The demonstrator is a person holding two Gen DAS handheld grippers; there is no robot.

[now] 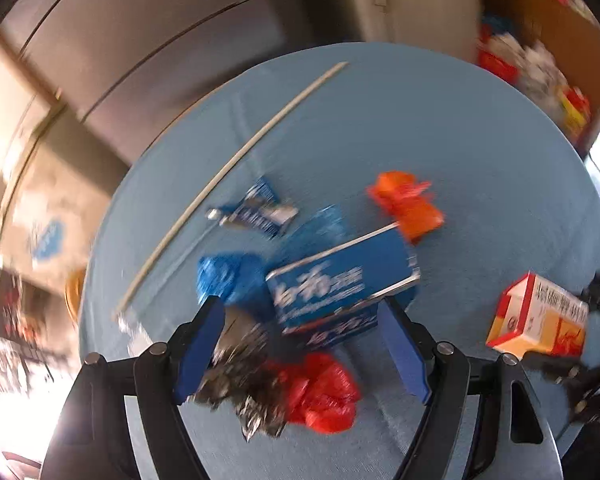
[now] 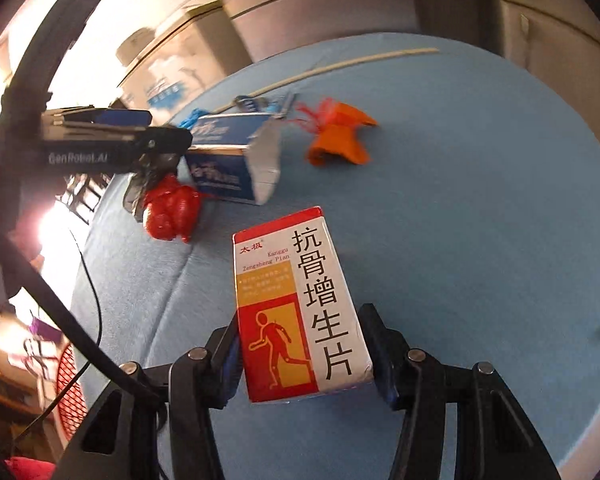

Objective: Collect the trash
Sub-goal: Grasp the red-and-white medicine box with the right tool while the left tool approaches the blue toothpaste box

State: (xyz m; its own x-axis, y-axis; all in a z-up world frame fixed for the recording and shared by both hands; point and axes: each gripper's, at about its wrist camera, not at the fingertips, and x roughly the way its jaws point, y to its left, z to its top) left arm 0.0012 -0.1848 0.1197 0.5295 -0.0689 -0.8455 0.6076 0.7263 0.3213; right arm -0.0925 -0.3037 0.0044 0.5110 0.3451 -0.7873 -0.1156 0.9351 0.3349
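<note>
Right gripper (image 2: 304, 364) clamped on red-white medicine box (image 2: 296, 304) — left gripper (image 1: 300, 344) jaws apart over blue box (image 1: 340, 292), not gripping; red bag (image 1: 324, 392) near.

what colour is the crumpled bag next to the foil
Red; clearest in the right wrist view.

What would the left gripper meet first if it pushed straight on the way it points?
Probably the blue box lying between the left gripper's open fingers, though the crumpled foil lies close below; blur leaves depth unclear.
</note>
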